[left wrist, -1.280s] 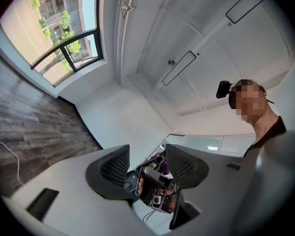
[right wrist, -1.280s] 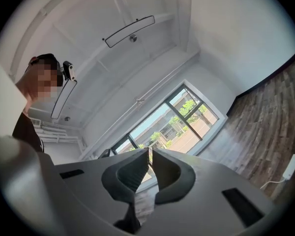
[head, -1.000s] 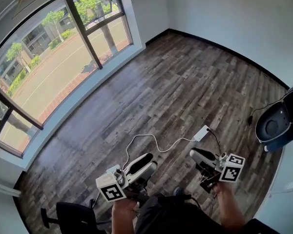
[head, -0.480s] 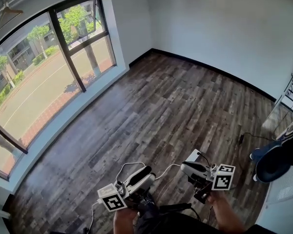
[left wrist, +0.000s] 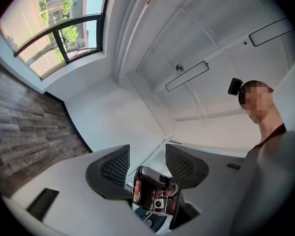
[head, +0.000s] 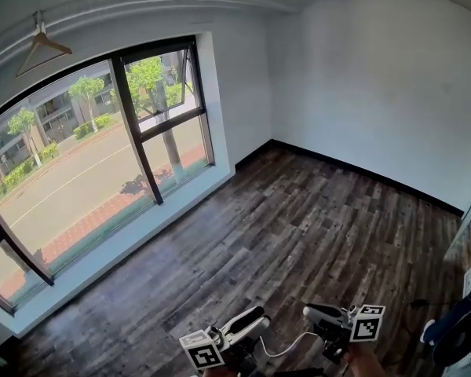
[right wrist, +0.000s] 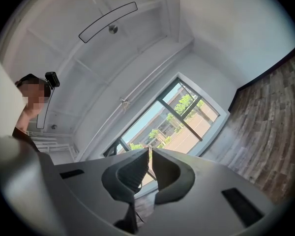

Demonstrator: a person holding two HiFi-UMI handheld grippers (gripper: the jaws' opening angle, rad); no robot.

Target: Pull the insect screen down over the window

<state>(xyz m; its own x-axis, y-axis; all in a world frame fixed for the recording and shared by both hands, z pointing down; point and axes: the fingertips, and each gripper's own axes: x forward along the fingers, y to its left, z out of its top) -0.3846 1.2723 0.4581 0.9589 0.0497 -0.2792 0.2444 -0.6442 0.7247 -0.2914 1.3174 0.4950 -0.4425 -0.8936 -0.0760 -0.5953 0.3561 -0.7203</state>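
Insect screen: no mesh visible over the large black-framed glass window; likely rolled up at its top. Window has come into fuller view: approach under way. Left gripper jaws apart, empty; right gripper jaws together, empty; both well short of window.

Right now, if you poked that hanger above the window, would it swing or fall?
Probably swing: the hanger dangles from the rail by one thin hook. It looks light and empty, so a hard poke might knock it off.
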